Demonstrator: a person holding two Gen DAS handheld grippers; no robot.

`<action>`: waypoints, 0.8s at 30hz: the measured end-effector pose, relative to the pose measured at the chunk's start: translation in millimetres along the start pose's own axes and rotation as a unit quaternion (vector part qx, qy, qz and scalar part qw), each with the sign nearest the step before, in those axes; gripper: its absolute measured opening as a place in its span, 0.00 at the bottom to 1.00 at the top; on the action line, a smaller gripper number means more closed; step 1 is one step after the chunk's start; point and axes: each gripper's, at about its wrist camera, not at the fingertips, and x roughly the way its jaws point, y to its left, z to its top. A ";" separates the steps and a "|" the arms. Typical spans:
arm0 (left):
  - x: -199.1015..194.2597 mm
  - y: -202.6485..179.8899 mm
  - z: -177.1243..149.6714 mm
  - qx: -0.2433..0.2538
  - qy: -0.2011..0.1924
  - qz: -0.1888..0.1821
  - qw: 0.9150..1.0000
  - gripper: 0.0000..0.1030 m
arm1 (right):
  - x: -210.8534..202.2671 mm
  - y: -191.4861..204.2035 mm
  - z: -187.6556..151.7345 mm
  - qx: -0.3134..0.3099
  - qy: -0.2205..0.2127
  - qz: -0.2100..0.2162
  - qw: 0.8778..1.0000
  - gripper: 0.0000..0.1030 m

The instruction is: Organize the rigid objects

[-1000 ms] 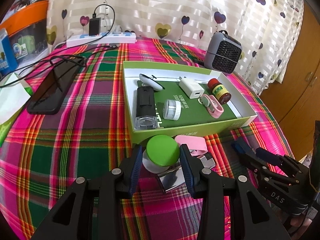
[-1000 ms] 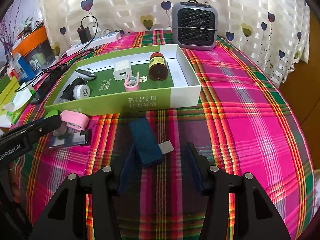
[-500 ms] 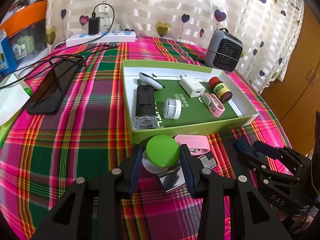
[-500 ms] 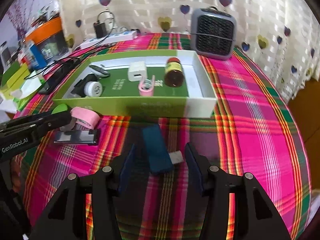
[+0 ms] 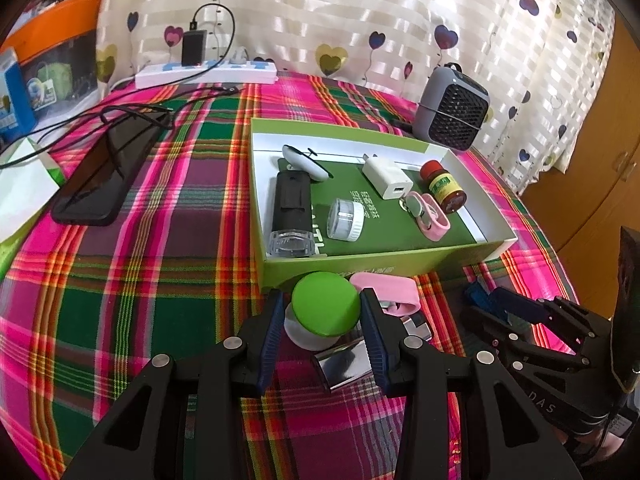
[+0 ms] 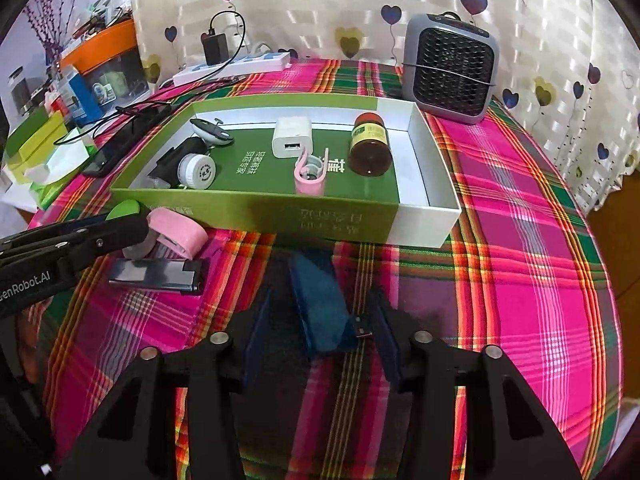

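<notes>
Right gripper (image 6: 320,328) rolled, jaws closing, flat blue slab (image 6: 320,300)

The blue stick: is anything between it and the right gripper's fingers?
Nothing visible. The blue stick lies bare on the cloth between the closing fingers of the right hand-held gripper, which don't touch it yet.

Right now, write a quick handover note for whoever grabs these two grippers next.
Left gripper: jaws around the green-lidded jar, which sits just outside the green box.
Right gripper: jaws closing around the blue USB stick on the cloth, not yet pressing it.
Done: charger, brown bottle, pink clip and others already in the box.
Left: jar, stick, pink tape roll, silver lighter.
</notes>
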 end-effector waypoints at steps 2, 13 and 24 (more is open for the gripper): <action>-0.2 -0.6 0.1 0.002 -0.001 0.002 1.000 0.36 | 0.0 -0.2 0.2 0.000 0.000 -0.001 1.000 0.44; -2.5 -0.1 -0.2 -0.003 -0.009 0.000 1.000 0.31 | -1.2 -1.7 0.3 0.001 -0.003 0.014 1.000 0.27; -6.0 1.9 -1.3 -0.003 -0.015 0.003 1.000 0.31 | -1.6 -2.6 -0.6 0.005 -0.004 0.020 1.000 0.26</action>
